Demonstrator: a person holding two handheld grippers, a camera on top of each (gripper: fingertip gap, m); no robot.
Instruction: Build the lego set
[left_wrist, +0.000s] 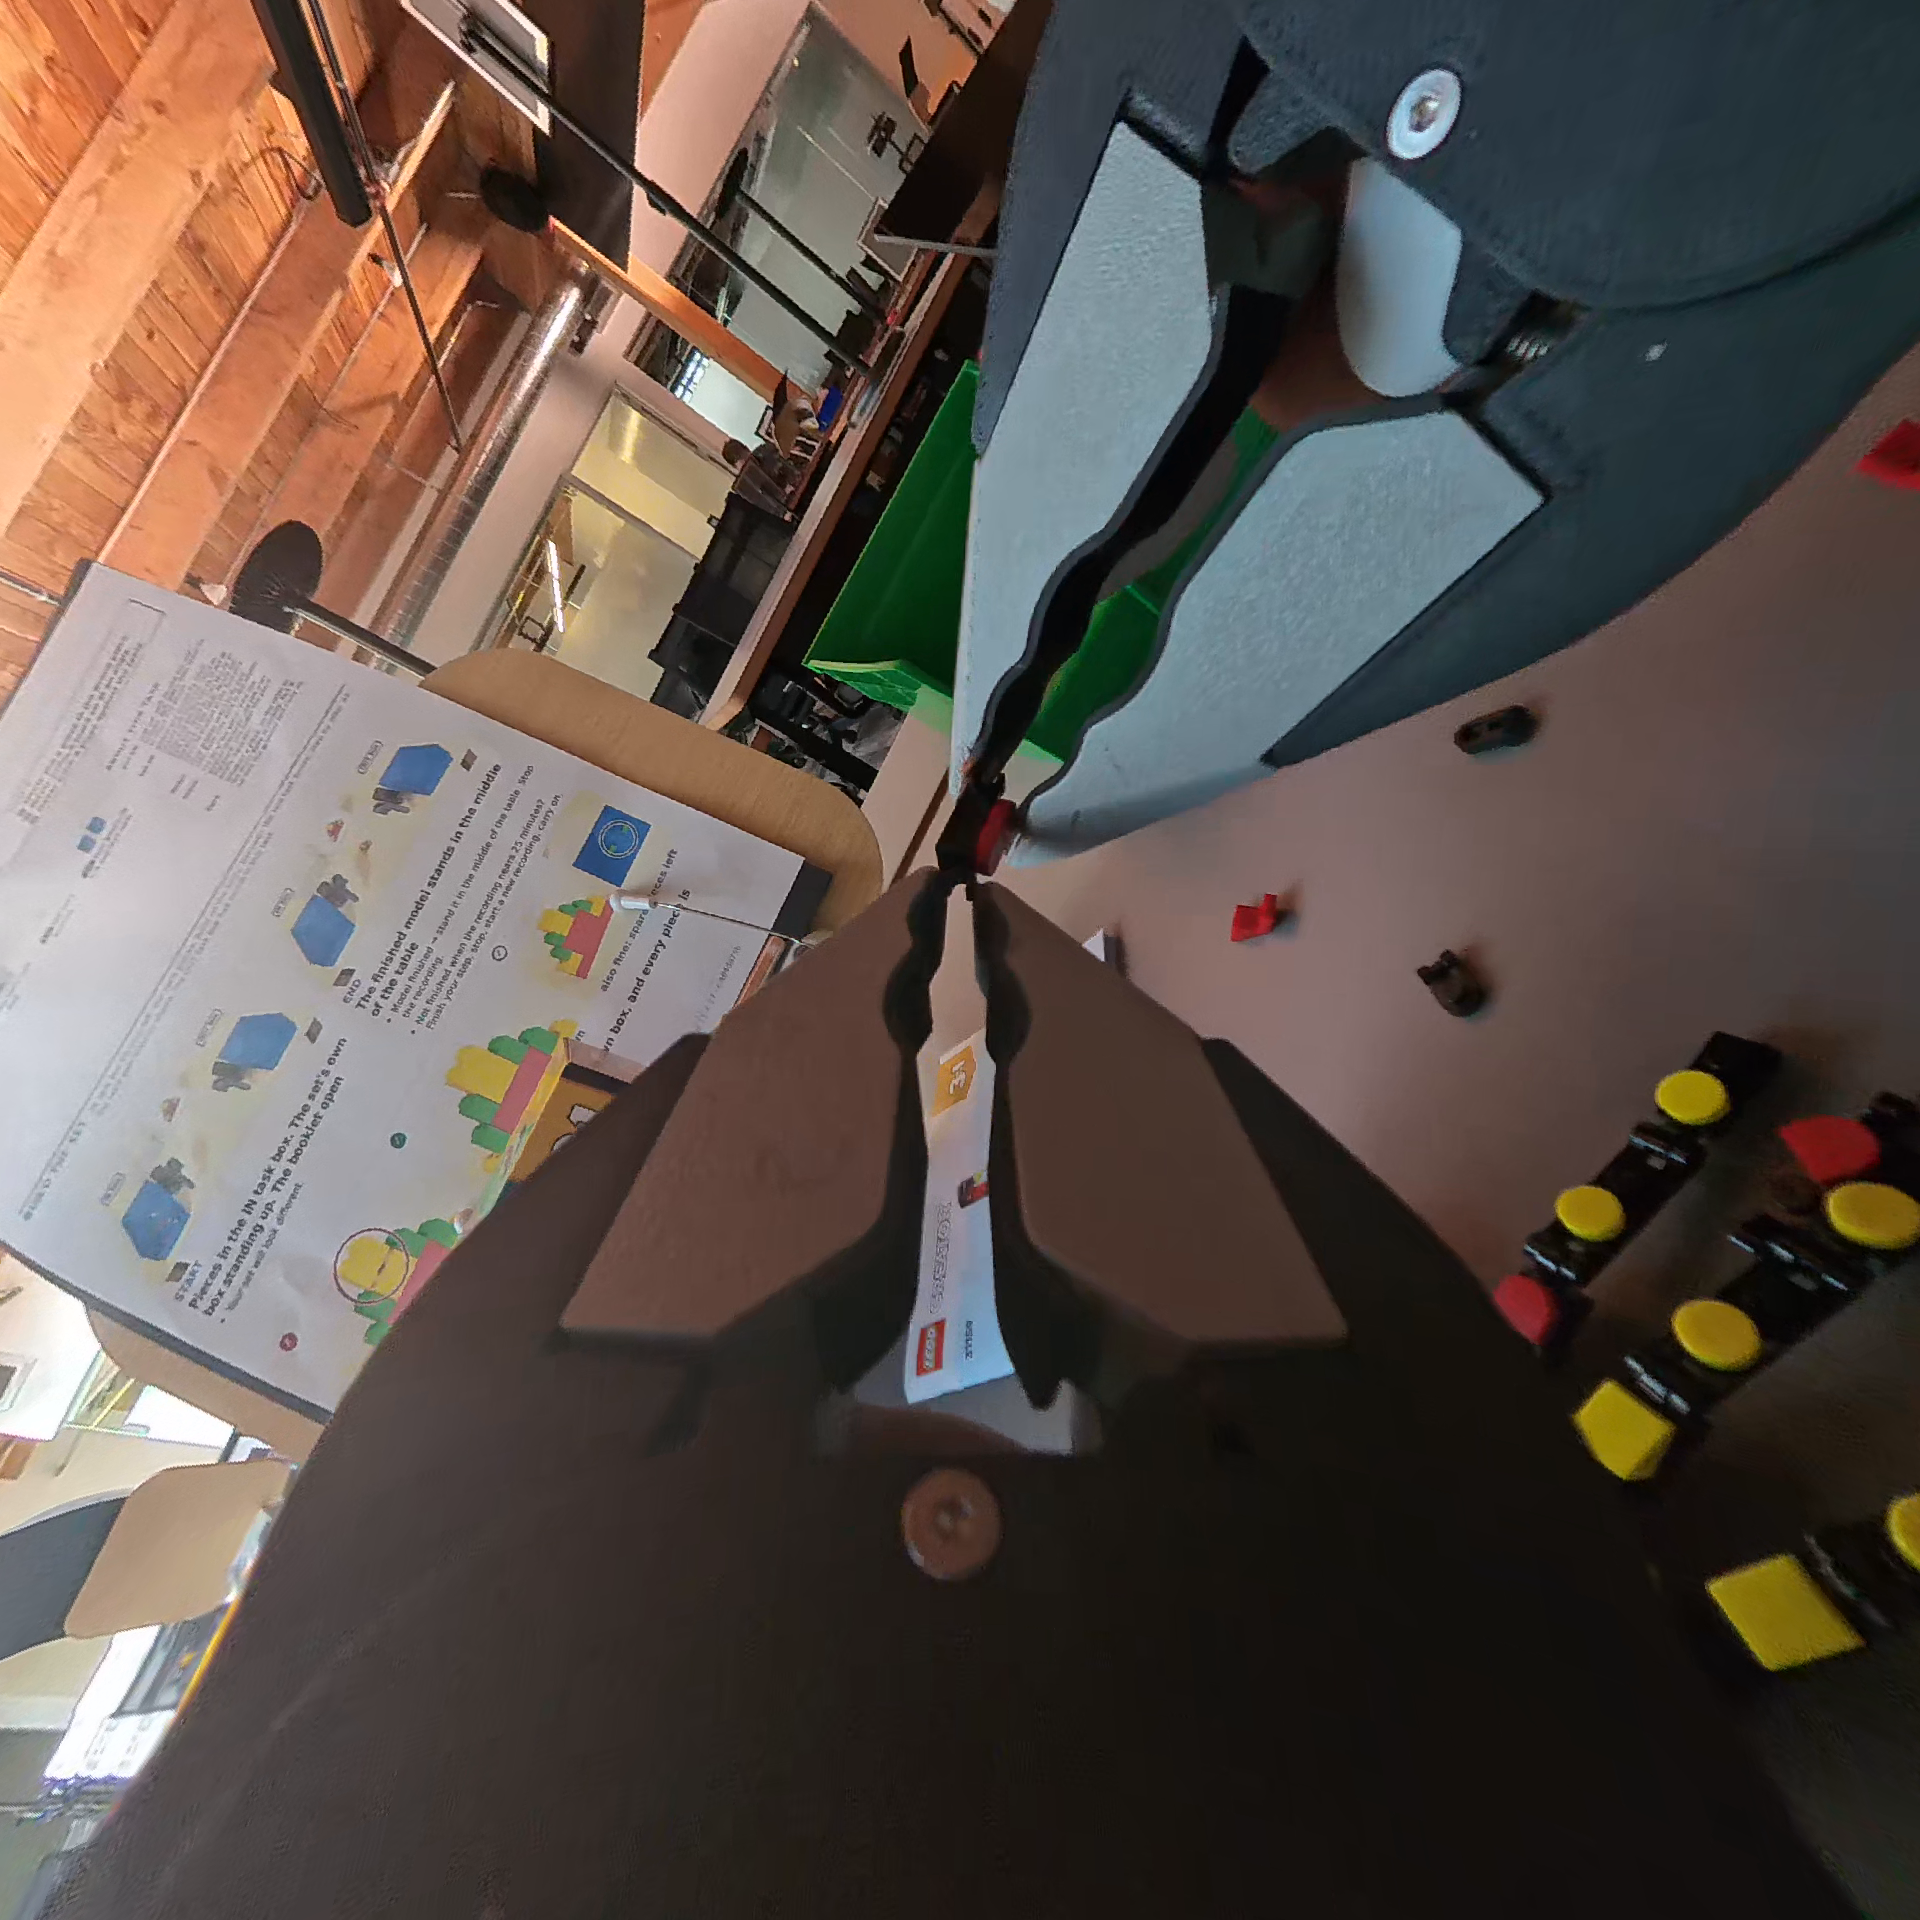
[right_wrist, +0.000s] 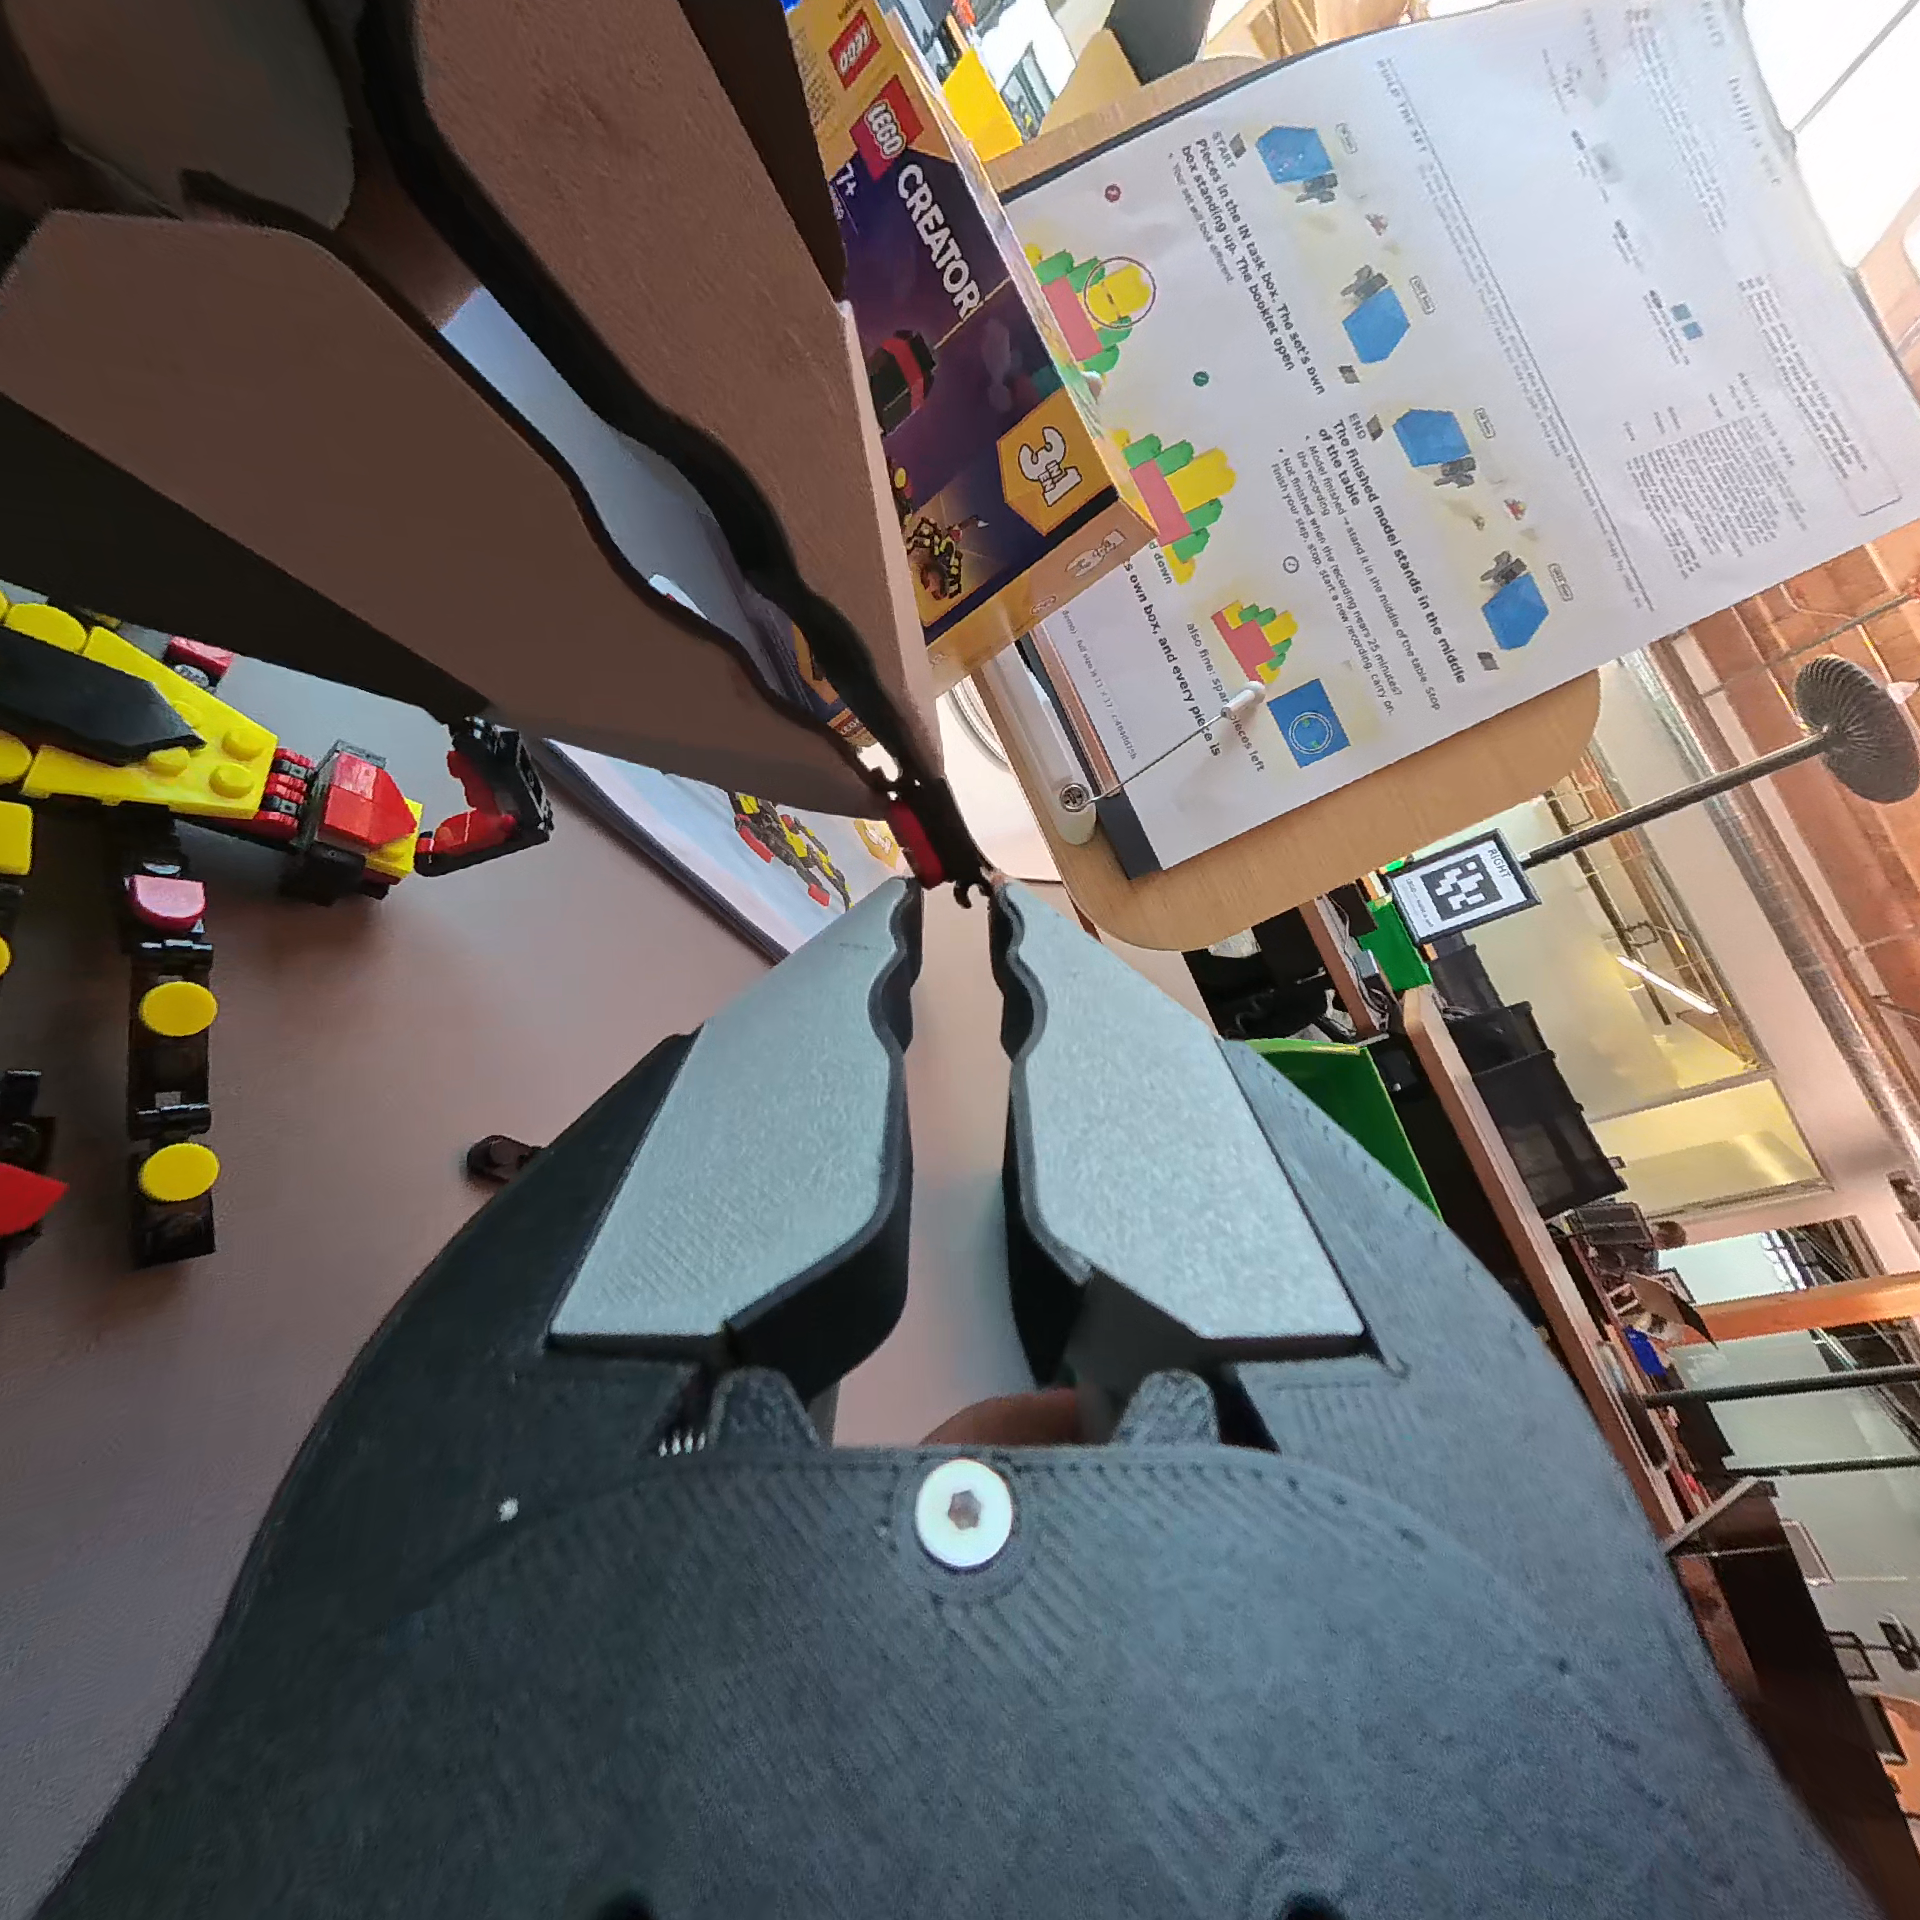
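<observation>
A small black piece with a red round tile (left_wrist: 982, 831) hangs in the air between the two grippers, above the brown table (left_wrist: 1351, 883). My left gripper (left_wrist: 958, 891), with brown fingers, is shut on its black lower end. My right gripper (right_wrist: 954, 894), with grey pads, is shut on the same piece (right_wrist: 920, 836); the red tile and the black clip end touch its two fingertips. In the right wrist view the left gripper (right_wrist: 909, 795) comes in from the upper left. In the left wrist view the right gripper (left_wrist: 987, 800) comes in from the upper right.
A yellow, black and red brick model (right_wrist: 156, 769) lies on the table, also seen in the left wrist view (left_wrist: 1714, 1299). Loose red (left_wrist: 1257, 920) and black (left_wrist: 1455, 982) pieces lie nearby. A set box (right_wrist: 966, 364), an open booklet (right_wrist: 727, 821), an instruction sheet on a wooden stand (right_wrist: 1455, 364) and a green bin (left_wrist: 904, 582) stand behind. Both grippers' tips are close together, under 4 cm apart.
</observation>
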